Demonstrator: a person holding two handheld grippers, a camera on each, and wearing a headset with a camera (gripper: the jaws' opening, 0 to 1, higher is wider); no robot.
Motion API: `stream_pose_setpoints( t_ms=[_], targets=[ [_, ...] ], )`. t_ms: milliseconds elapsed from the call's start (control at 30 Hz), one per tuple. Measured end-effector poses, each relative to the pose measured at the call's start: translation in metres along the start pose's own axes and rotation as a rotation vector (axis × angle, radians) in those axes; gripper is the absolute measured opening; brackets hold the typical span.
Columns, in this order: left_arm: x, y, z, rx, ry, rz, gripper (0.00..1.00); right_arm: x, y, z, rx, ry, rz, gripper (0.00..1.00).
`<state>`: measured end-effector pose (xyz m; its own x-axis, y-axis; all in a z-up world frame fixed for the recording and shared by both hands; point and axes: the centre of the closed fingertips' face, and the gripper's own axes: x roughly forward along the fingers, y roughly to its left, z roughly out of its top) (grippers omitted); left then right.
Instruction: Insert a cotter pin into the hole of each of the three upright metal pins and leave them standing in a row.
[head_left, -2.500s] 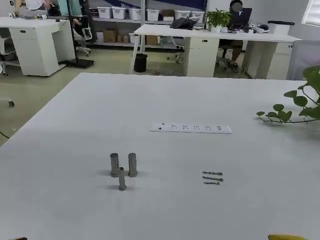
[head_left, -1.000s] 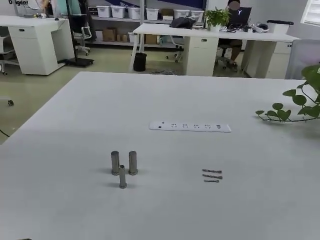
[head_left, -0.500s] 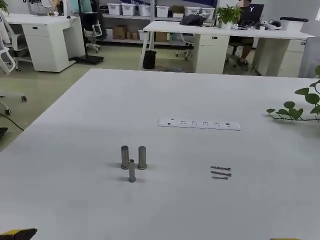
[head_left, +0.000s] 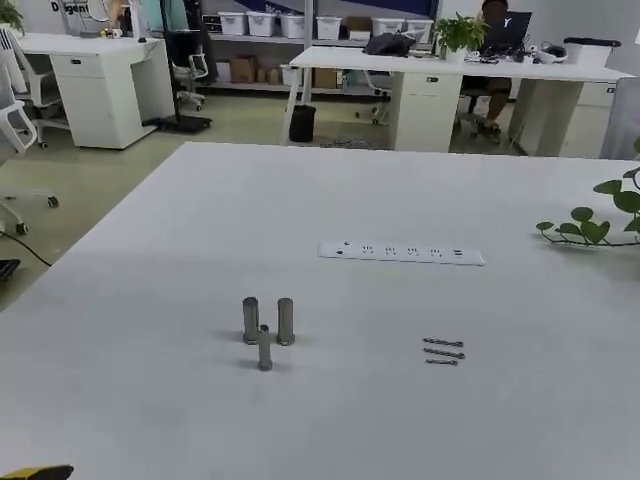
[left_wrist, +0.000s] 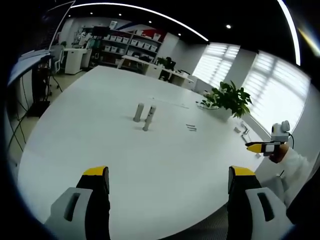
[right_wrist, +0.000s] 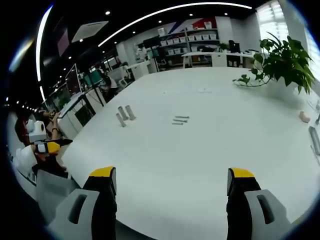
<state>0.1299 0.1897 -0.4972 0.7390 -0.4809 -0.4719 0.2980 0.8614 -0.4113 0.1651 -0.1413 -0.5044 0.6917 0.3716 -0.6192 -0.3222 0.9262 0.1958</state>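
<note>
- The left gripper (left_wrist: 168, 174) has its jaws spread wide and holds nothing; it hangs over the near edge of the table (head_left: 120, 400), well apart from the power strip (head_left: 401, 253).
- The right gripper (right_wrist: 170, 174) is the same: jaws spread, empty, also on the near side of the power strip.
- The three metal pins (head_left: 263, 330) stand upright to the near-left of the power strip. They form a tight triangle, not a row: two side by side and one just in front of them.
- The three cotter pins (head_left: 442, 351) lie flat and parallel to the near-right of the power strip, well apart from the metal pins.
- The step in hand is, I think, the first reach. The right gripper should pinch one cotter pin by one end so that the other end stays free, while the left steadies a metal pin low on its body.
- The holes are too small to see from here, so look for the hole before pushing.
- The metal pins stand very close — approach the front one from its outer side, or a neighbour may fall.
- Around both groups the table is bare and there is much room; only the plant (head_left: 598, 222), far to the right of the power strip, reaches over the surface.
</note>
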Motion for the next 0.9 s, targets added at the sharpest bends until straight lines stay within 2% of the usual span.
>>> stream_pose_setpoints(
  t_ms=[433, 600, 767, 900],
  targets=[
    [0.000, 0.001, -0.001, 0.001, -0.003, 0.007, 0.99, 0.001, 0.000, -0.002, -0.006, 0.009, 0.003, 0.89],
    [0.001, 0.010, -0.002, -0.001, 0.000, 0.049, 0.99, 0.000, 0.000, -0.003, -0.004, 0.012, 0.001, 0.89],
    [0.001, 0.007, 0.001, -0.036, -0.010, 0.015, 0.99, -0.001, 0.000, -0.003, -0.004, 0.020, -0.003, 0.89],
    [0.003, 0.007, 0.006, -0.011, -0.024, 0.014, 0.99, -0.001, 0.000, -0.003, -0.005, 0.020, -0.011, 0.89]
  ],
)
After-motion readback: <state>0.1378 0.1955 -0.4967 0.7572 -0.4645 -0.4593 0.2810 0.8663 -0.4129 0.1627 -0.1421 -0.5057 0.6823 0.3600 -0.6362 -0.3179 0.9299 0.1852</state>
